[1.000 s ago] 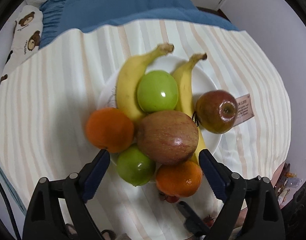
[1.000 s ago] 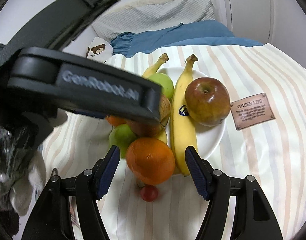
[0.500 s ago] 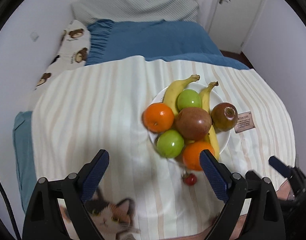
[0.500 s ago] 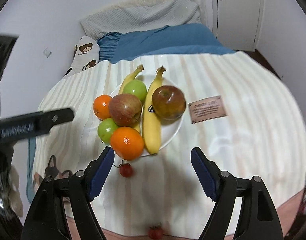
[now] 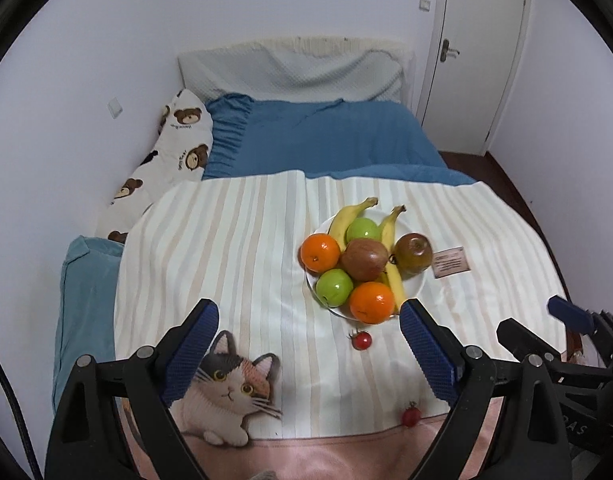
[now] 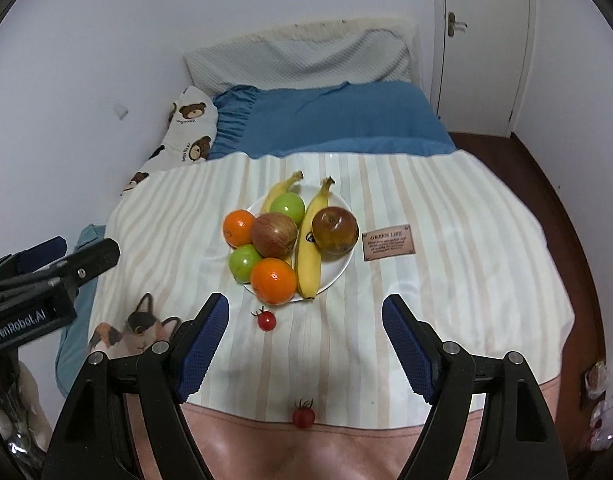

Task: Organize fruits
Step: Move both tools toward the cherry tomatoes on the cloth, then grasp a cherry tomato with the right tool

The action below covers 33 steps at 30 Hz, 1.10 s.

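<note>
Two cherry tomatoes (image 6: 266,320) (image 6: 304,416) dot the bare striped blanket (image 6: 446,292) before the crowded plate (image 6: 342,268).

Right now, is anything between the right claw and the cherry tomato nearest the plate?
Nothing visible. The right claw is open and held above the bedspread, and the near tomato lies alone just short of the plate, clear of the orange.
</note>
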Each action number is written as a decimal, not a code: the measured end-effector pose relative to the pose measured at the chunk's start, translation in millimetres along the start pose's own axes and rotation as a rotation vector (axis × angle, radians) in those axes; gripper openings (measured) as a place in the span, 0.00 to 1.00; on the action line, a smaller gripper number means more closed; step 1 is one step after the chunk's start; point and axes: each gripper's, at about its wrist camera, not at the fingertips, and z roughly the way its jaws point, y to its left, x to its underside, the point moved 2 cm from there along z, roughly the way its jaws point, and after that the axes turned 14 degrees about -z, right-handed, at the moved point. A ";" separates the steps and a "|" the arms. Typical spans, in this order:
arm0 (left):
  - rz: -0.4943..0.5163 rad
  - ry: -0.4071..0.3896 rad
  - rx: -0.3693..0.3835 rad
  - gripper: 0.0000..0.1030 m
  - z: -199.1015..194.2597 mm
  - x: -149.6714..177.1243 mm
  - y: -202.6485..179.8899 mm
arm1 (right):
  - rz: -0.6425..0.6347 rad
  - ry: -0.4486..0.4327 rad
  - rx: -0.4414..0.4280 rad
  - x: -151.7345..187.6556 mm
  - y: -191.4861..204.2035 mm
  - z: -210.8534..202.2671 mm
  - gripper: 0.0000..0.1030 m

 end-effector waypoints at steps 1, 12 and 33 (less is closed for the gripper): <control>-0.003 -0.008 0.003 0.90 -6.3 2.1 -0.4 | -0.007 -0.007 0.007 -0.5 1.2 -7.3 0.93; -0.029 -0.056 0.028 0.90 -56.8 16.0 -4.2 | -0.057 -0.088 0.039 -2.9 13.1 -81.9 0.97; -0.019 0.251 -0.239 0.91 88.0 94.4 23.8 | 0.080 0.291 -0.191 117.7 1.2 92.1 0.65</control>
